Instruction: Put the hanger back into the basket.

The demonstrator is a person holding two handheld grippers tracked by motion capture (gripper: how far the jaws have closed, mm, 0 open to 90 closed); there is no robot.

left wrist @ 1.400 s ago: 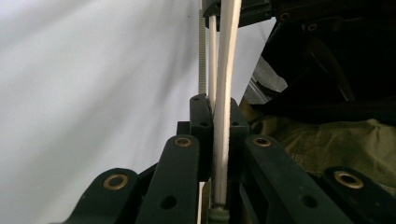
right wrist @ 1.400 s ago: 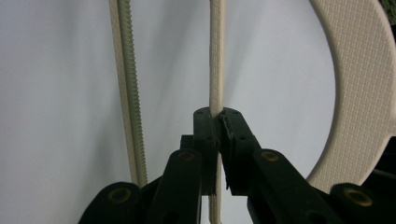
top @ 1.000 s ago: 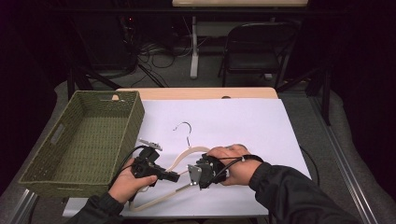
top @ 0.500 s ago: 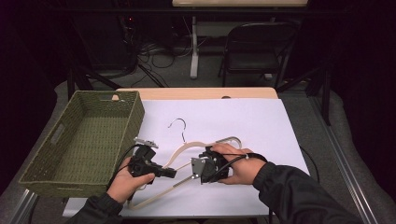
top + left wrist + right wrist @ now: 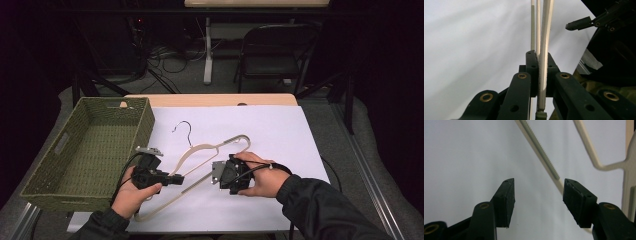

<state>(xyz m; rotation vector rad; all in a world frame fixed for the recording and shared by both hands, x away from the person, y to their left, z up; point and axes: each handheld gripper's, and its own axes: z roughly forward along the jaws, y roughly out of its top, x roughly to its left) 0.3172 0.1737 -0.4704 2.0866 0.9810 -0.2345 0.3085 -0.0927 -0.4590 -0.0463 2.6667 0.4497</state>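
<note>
1. We are working on the cream plastic clothes hanger with a dark wire hook (image 5: 207, 150), which is lying slantwise on the white sheet (image 5: 280, 130) over the bench, nearer the bench's front edge than its far edge, its hook pointing toward the far edge.
2. We are holding the left gripper (image 5: 175, 179) clamped on the hanger's thin lower bar; in the left gripper view the jaws are pressing on the pale strip (image 5: 543, 62) from both sides.
3. We are keeping the right gripper (image 5: 538, 195) spread wide, holding nothing, with the ribbed bar (image 5: 541, 150) running past just beyond its jaws.
4. We are judging the hanger light and stiff, though long and springy enough to swing from one pinch point.
5. Its smooth plastic is likely slippery, so the ribbed stretch looks like the better purchase.
6. We are favouring a second hold near the right shoulder to steady it.
7. The green woven rectangular basket (image 5: 75, 150) is sitting at the bench's left edge.
</note>
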